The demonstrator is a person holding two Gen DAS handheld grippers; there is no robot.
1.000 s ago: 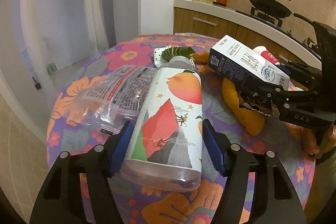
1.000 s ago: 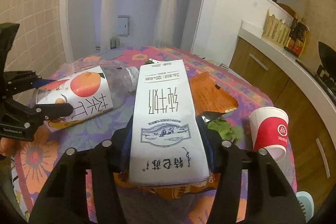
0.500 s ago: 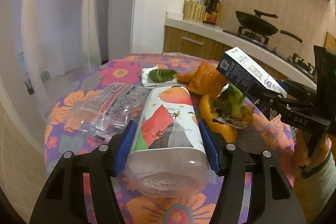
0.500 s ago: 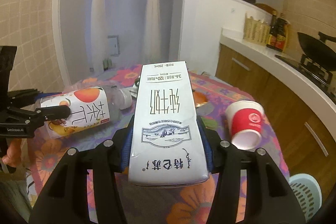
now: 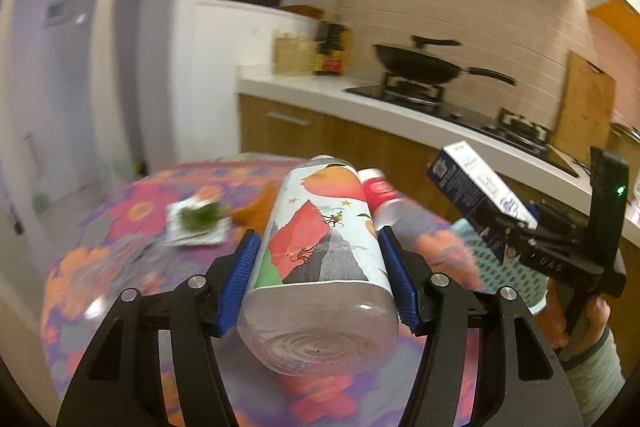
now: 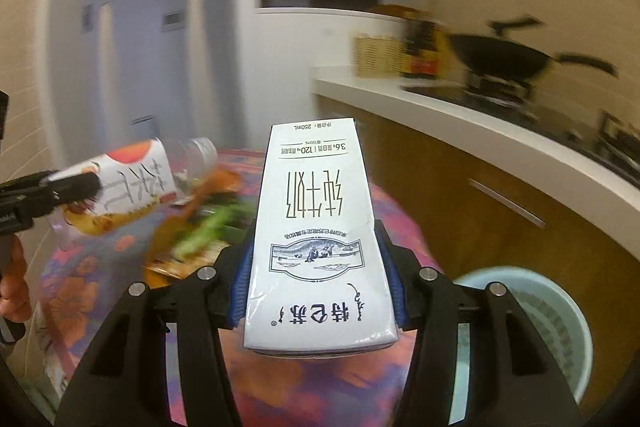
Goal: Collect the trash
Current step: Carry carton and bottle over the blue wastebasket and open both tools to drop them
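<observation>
The right gripper clamps a milk carton printed "250mL".

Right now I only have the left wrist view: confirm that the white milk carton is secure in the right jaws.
Observer: Yes. The right gripper has its jaws clamped on both sides of the white milk carton.
Operator: Locate the bin's opening.
Observer: The light blue plastic bin stands on the floor to the carton's lower right, mouth up.
Operator: Report what is under my bottle.
Observer: An orange wrapper and green leaves lie below the clear plastic bottle.
</observation>
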